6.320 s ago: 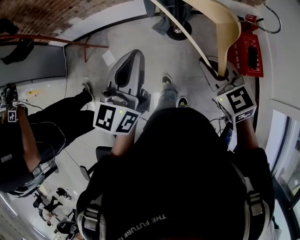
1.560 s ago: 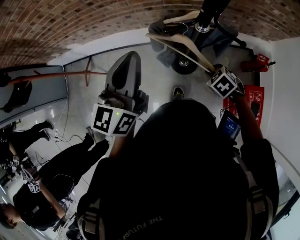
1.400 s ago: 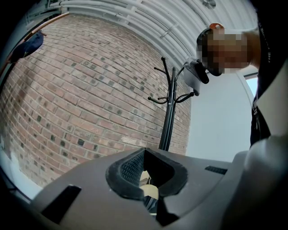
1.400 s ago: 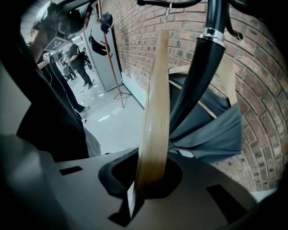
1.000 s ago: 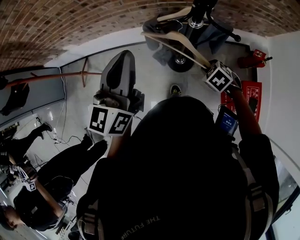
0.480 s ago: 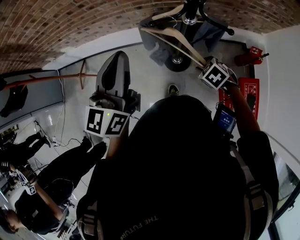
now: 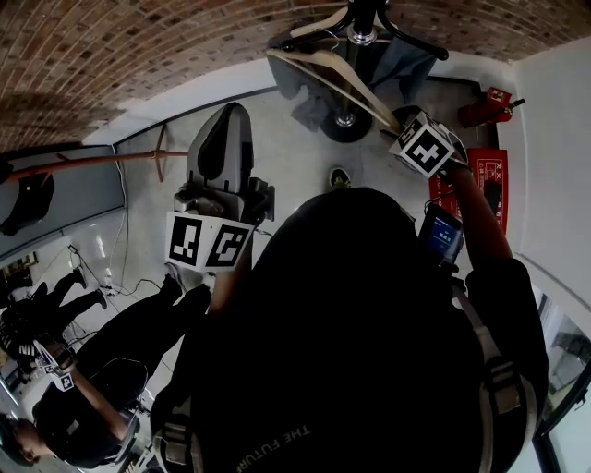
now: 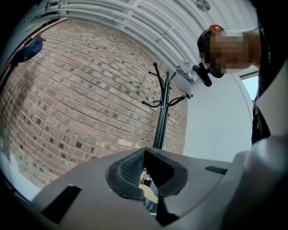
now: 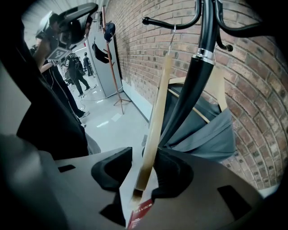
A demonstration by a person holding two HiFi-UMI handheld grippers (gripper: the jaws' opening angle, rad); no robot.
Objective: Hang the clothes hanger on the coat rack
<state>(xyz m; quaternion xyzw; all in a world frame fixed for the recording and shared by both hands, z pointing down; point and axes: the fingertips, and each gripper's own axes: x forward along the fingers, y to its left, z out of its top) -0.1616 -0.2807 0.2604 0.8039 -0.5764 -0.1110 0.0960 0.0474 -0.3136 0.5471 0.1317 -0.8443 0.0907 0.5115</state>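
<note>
We saw the wooden clothes hanger [image 9: 157, 121] already on the coat rack [image 9: 198, 76]: in the right gripper view its wire hook sat over one of the rack's curved black arms, close to the brick wall [image 9: 256, 63]. The hanger's body ran down at a slant from that hook, and the lower end of its arm stood between the two pads of the right claw [image 9: 144, 161]. That claw had just been opening. Its pads stood apart, with a gap showing on the left side of the wood, so it no longer clamped the hanger. A small red tag [image 9: 139, 211] showed just below the hanger's end.

From the head view, the right claw [image 7: 397, 120] pointed steeply down beside the rack's pole [image 7: 362, 18], at the low end of the hanger [image 7: 342, 83]. A second wooden hanger [image 9: 219, 90], carrying a grey garment [image 9: 211, 130], hung behind the pole.

The left claw [image 7: 229, 115] was held out level, well apart from the rack. In the left gripper view its pads [image 8: 128, 173] met at the tips and held nothing, with the rack [image 8: 160, 117] standing beyond them.
</note>
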